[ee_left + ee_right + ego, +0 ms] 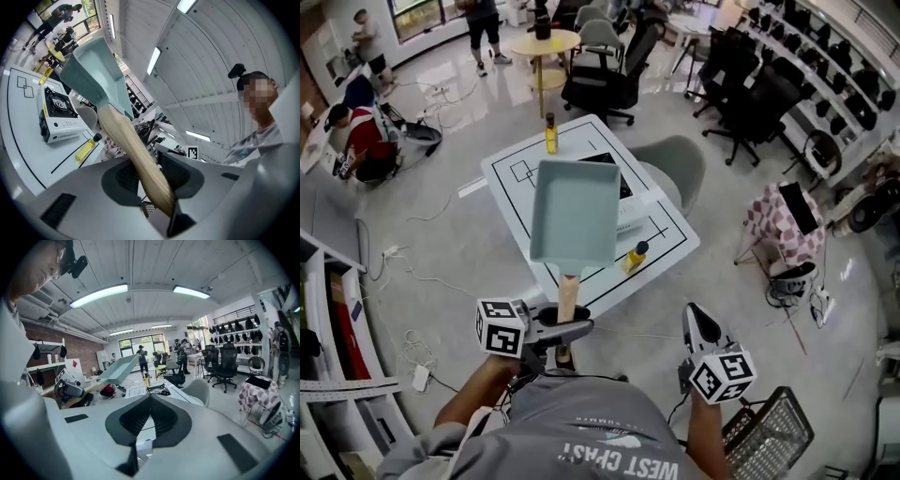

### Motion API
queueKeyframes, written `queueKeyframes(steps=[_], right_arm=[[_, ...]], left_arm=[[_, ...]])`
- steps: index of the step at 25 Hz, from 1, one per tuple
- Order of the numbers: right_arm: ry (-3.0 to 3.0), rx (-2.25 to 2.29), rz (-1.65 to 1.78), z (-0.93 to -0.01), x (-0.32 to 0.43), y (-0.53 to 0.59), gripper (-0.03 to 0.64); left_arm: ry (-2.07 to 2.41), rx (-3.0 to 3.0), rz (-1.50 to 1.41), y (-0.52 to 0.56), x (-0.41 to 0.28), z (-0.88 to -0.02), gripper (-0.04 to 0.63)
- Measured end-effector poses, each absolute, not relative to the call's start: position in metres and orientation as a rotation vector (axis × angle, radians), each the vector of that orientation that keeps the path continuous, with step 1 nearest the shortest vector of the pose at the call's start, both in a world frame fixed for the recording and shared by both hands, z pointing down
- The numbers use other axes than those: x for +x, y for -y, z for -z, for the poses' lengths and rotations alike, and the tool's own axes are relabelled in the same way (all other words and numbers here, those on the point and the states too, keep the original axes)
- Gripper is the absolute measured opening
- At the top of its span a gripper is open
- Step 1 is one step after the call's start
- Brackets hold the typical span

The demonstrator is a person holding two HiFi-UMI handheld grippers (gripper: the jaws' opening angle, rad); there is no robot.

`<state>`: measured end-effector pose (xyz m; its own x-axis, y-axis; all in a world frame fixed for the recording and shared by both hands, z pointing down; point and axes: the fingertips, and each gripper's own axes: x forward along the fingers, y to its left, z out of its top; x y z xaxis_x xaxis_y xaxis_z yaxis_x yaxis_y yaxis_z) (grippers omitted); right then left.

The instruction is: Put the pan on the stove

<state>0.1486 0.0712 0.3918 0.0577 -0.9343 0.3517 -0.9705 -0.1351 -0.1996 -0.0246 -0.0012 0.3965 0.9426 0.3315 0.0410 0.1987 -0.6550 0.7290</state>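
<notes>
pan: the rectangular teal pan is hanging in the air over the white desk, hiding part of the portable gas stove from the head view.
left gripper: its jaws are clenching the pan's wooden handle.
right gripper: its jaws are sitting pressed together, grasping nothing, off the desk's near edge.

head view steeply above shared table

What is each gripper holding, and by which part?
Left gripper holds the pan by its wooden handle, near the end. Right gripper holds nothing.
</notes>
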Motion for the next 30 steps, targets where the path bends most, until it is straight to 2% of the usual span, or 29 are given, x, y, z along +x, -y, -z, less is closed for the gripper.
queueKeyframes(steps=[16,30], right_arm=[[1.862,2.301,-0.641,-0.396,0.136,-0.049,0.011],[1.970,2.219,-0.667,-0.414,0.195,0.011,0.011]], left_arm=[[-0.435,2.310,-0.232,0.071,-0.031,-0.402,0.126],[-0.329,2.306,-0.227,0.109,0.015,-0.414,0.126]])
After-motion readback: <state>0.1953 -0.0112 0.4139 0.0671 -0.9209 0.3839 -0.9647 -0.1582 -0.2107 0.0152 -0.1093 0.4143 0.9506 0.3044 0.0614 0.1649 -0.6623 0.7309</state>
